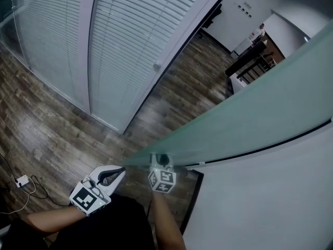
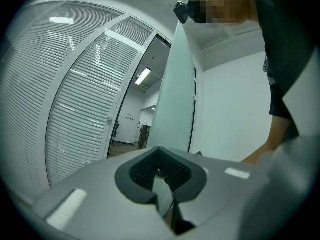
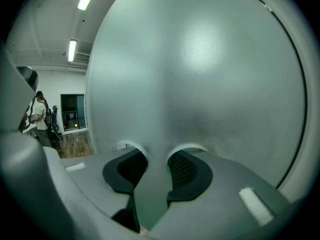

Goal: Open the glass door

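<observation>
The frosted glass door (image 1: 260, 119) stands swung open, and its free edge points toward me. My right gripper (image 1: 160, 160) is at that edge near the bottom of the head view. In the right gripper view the door (image 3: 200, 74) fills the picture, and its edge runs between the two dark pads of the gripper (image 3: 157, 166), which close on it. My left gripper (image 1: 120, 170) hangs just left of the door edge, apart from it. Its tips (image 2: 160, 154) meet with nothing between them, and the door (image 2: 175, 99) rises beyond.
A glass wall with white blinds (image 1: 119, 40) and a pale door frame (image 1: 171, 51) run along the left. The dark wood floor (image 1: 182, 92) leads through the doorway to a room with desks (image 1: 250, 61). A white wall (image 1: 270, 202) is at the right. A plug and cable (image 1: 22, 181) lie on the floor at the left.
</observation>
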Available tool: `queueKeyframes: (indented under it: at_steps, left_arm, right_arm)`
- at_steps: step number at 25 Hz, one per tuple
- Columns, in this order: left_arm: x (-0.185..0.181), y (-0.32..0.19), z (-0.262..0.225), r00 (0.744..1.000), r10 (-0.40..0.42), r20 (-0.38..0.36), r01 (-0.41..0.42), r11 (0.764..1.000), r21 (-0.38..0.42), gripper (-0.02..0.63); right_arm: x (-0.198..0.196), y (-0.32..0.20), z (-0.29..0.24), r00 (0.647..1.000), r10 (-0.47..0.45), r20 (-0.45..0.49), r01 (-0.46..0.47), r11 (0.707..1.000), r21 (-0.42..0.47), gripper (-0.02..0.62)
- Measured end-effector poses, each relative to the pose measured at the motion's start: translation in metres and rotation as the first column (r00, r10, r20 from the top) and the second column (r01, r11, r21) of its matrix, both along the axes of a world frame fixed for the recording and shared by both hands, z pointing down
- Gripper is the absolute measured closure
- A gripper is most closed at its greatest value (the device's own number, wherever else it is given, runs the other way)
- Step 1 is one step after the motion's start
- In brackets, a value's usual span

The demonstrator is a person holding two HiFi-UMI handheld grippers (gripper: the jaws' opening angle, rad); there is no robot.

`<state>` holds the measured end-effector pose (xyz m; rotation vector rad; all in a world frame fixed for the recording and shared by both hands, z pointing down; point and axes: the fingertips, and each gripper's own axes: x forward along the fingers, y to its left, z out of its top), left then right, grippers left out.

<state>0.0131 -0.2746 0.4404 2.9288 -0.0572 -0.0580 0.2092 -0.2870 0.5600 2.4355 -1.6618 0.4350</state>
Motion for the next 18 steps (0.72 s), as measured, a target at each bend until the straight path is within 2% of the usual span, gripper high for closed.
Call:
queueKeyframes:
  at_steps: [4, 8, 11, 18]
  left_arm:
    - [-0.004, 0.010, 0.000, 1.000, -0.002, 0.008, 0.002, 1.000, -0.027, 0.607]
    - [-0.005, 0.027, -0.013, 1.000, -0.004, -0.012, 0.004, 1.000, 0.016, 0.607]
    - [-0.007, 0.038, -0.010, 1.000, -0.005, -0.011, 0.005, 1.000, 0.007, 0.607]
    - [-0.011, 0.045, -0.010, 0.998, -0.067, -0.004, 0.067, 0.997, -0.044, 0.606]
  right_arm:
    - [-0.003, 0.008, -0.005, 1.000, -0.011, -0.007, 0.011, 1.000, -0.003, 0.473]
    - [-0.008, 0.016, -0.012, 0.999, -0.048, -0.014, 0.048, 0.999, -0.005, 0.476]
    - [-0.015, 0.022, -0.010, 0.998, -0.064, -0.014, 0.064, 0.998, -0.005, 0.474]
    - [-0.019, 0.037, -0.015, 0.997, -0.081, -0.011, 0.081, 0.997, 0.011, 0.472]
